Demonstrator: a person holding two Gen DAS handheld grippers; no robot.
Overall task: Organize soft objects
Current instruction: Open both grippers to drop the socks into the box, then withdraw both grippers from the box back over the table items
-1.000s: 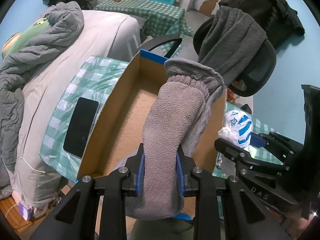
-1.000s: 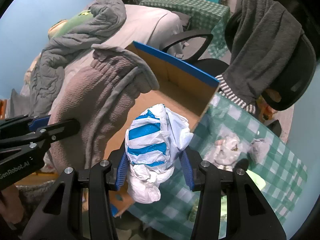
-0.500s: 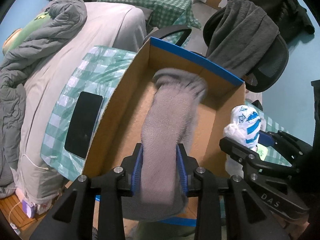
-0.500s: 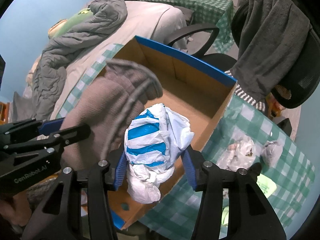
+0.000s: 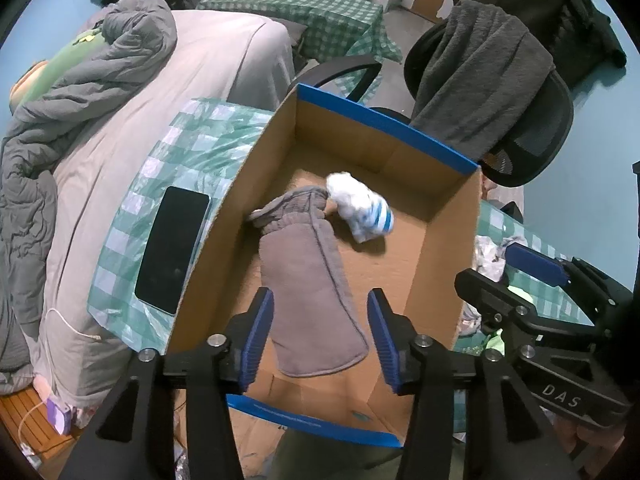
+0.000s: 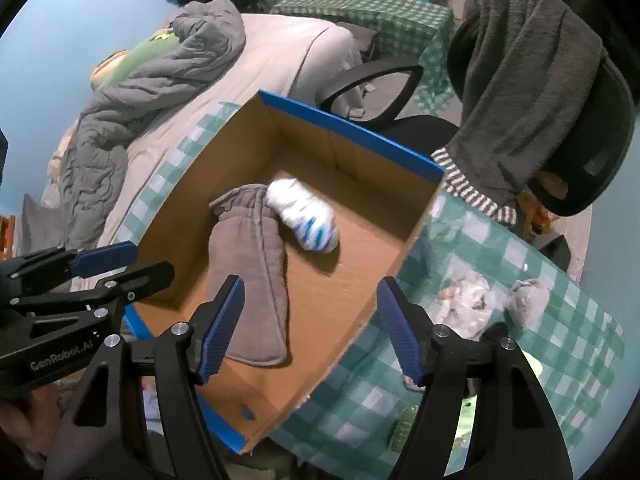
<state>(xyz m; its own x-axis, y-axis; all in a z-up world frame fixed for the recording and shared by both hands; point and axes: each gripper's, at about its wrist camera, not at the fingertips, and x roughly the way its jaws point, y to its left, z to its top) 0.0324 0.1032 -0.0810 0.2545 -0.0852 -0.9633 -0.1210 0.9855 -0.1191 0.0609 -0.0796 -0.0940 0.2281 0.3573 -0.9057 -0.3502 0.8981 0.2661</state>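
Both grippers (image 5: 320,336) (image 6: 310,328) angled downward, jaws apart, seemingly empty

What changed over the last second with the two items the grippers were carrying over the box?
Both were let go. The left gripper has just been opening, and the grey fleece sock dropped to the floor of the cardboard box. The right gripper has likewise been opening, and the white and blue bundle fell beside the sock's cuff. Box, phone and chair stayed put.
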